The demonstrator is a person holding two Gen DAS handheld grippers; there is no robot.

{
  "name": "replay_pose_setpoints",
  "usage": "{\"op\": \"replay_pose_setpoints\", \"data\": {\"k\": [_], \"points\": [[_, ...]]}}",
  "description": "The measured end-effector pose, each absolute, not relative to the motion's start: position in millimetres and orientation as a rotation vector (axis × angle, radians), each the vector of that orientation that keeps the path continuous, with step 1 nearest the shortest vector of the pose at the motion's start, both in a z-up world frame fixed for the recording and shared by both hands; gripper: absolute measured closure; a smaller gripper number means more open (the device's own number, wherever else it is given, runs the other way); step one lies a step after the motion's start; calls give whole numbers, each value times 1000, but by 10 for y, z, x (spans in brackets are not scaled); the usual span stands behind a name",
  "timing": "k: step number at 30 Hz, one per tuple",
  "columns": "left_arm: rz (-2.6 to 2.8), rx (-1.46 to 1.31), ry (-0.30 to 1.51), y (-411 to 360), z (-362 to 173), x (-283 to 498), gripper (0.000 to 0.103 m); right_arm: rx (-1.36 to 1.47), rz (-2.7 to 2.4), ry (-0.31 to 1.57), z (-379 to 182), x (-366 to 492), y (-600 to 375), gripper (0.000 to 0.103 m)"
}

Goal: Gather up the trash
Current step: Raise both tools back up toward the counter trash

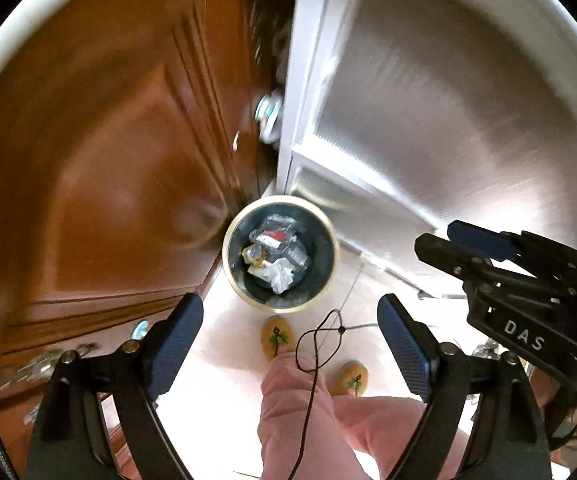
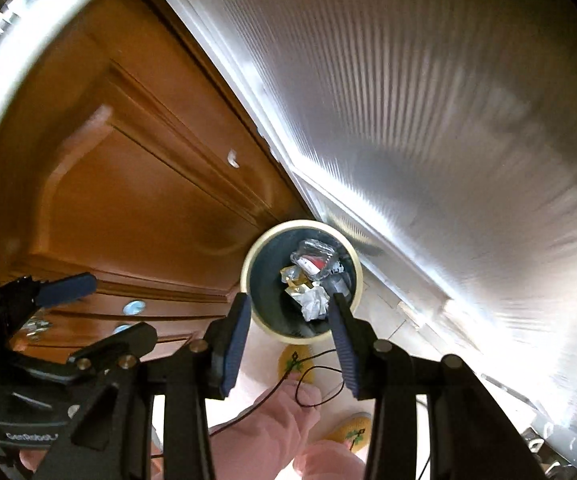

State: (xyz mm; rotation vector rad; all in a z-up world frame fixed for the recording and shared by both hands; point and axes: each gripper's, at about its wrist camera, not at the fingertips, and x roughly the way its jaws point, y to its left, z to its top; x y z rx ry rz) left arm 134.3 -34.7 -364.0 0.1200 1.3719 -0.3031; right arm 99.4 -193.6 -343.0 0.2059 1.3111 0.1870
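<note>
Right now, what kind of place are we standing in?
Probably a home, in a corner by a doorway. A panelled wooden door meets a white-framed frosted glass panel, a small trash bin of wrappers stands on pale floor tiles, and the person wears yellow slippers.

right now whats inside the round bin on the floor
The bin holds a clear plastic container with something red inside, crumpled white paper and gold-coloured wrappers. Anything beneath that pile is covered.

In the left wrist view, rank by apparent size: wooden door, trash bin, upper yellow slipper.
1. wooden door
2. trash bin
3. upper yellow slipper, partly hidden by a pink-clad leg, so its full size is unsure.
</note>
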Motion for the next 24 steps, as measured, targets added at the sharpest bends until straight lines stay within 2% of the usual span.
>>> {"op": "replay_pose_setpoints", "data": {"k": [9, 24], "points": [[-327, 108, 1208, -404, -2203, 1084, 15, 156, 233, 1227, -2177, 751, -1924, 60], [-407, 165, 950, -543, -669, 1176, 15, 175, 205, 970, -567, 825, -2306, 60]]}}
